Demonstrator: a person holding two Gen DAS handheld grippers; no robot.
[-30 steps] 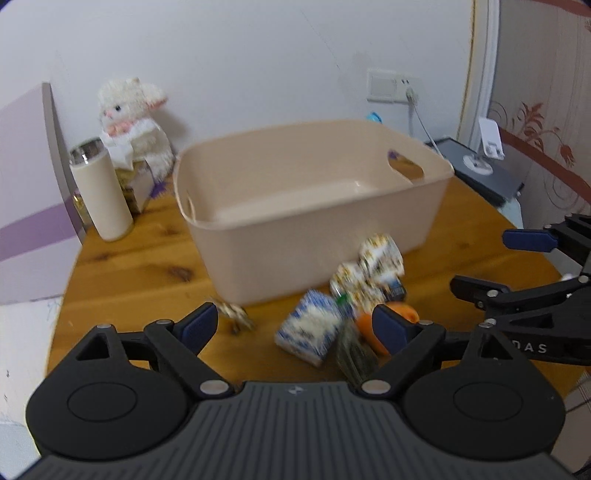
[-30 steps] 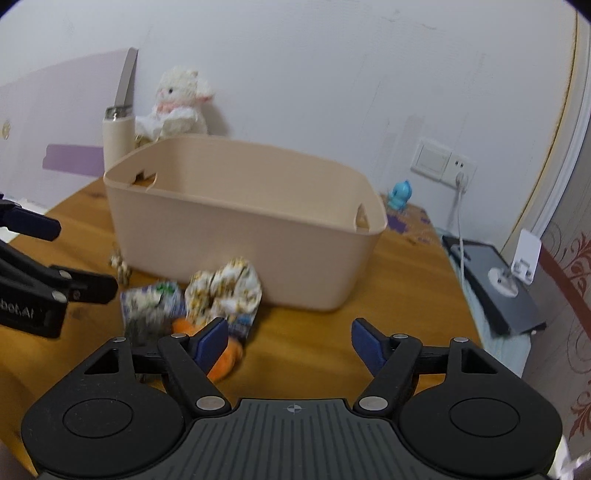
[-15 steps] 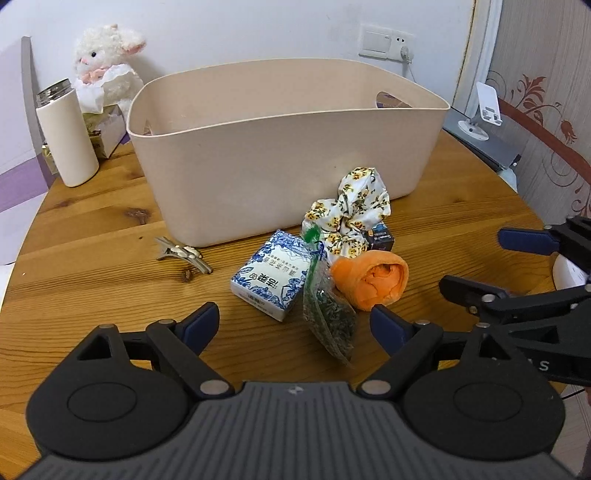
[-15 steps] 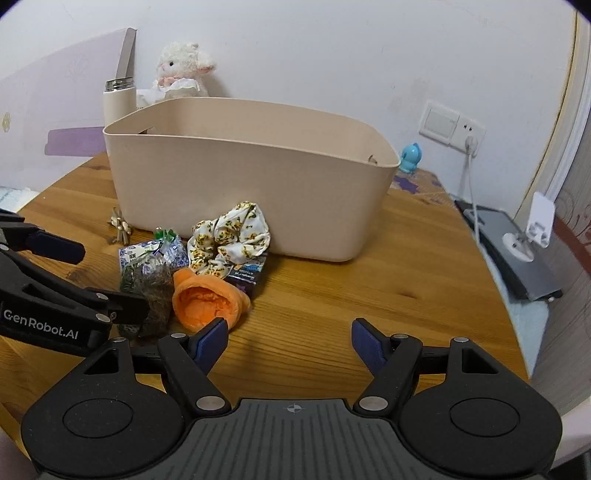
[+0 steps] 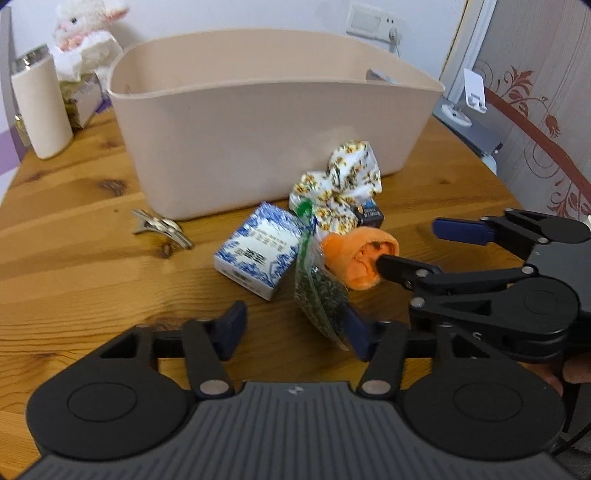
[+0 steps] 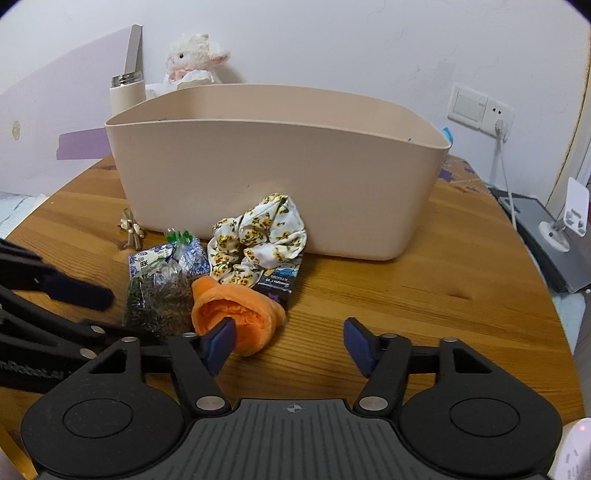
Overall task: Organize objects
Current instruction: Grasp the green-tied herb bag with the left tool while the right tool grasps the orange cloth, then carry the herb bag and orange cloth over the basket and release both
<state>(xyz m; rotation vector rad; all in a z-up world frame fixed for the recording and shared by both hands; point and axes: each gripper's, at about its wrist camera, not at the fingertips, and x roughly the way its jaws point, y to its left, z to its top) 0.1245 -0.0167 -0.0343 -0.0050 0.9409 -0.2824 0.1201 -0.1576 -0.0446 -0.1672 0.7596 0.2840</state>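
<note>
Wooden desk (image 5: 74, 258) carries everything, and the biggest thing on it is the beige plastic bin (image 5: 258, 122), its long axis running left to right across both views. Neither view looks down into the bin, so I cannot tell what it holds.

Against the bin's front wall sits a small heap. From larger to smaller: a floral scrunchie (image 6: 258, 236) leaning on the wall, an orange rolled cloth (image 6: 236, 317) whose open end faces the right hand-held gripper (image 6: 288, 341), a blue-and-white box (image 5: 258, 249) lying flat with its long axis angled toward the bin, a clear packet of dried green leaves (image 5: 321, 295) propped against the box, and a small dark box (image 6: 280, 282) half under the scrunchie. A metal hair clip (image 5: 162, 229) lies apart to the left, near the bin's corner.

Behind the bin stand a cream flask (image 5: 40, 107) and a white plush lamb (image 5: 88, 33).

Both grippers have their jaws wide and grip nothing. The left hand-held gripper (image 5: 291, 330) has the leaf packet's lower edge against its right finger; the right one's left finger reaches the orange cloth's open end.
</note>
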